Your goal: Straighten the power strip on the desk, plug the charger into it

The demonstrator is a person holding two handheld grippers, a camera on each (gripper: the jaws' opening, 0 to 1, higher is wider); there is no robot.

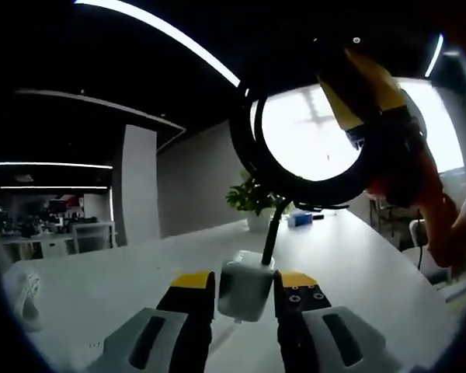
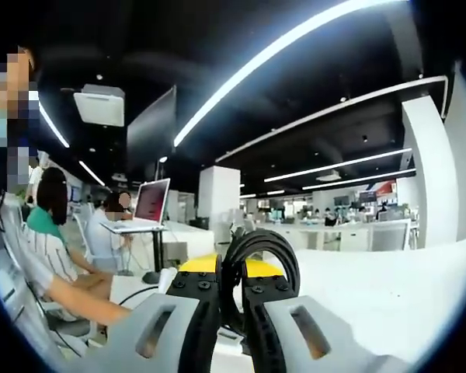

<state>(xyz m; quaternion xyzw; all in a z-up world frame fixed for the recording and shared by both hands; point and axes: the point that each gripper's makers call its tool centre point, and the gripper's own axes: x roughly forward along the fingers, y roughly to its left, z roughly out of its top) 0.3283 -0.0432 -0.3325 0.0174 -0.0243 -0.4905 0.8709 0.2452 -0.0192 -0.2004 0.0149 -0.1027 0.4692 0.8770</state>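
Charger (image 1: 245, 289) clamped in left hand-held gripper (image 1: 245, 281); cable (image 2: 252, 260) in right (image 2: 231, 281).

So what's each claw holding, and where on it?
Left claw grips the charger by its body; right claw pinches the coiled black cable across its loops.

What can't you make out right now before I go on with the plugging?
- Grey charger block: its prongs, left gripper view, hidden between the left gripper jaws.
- Black coiled cable: its ends, right gripper view, hidden behind the right gripper.
- White desk: the power strip's place can't be told.
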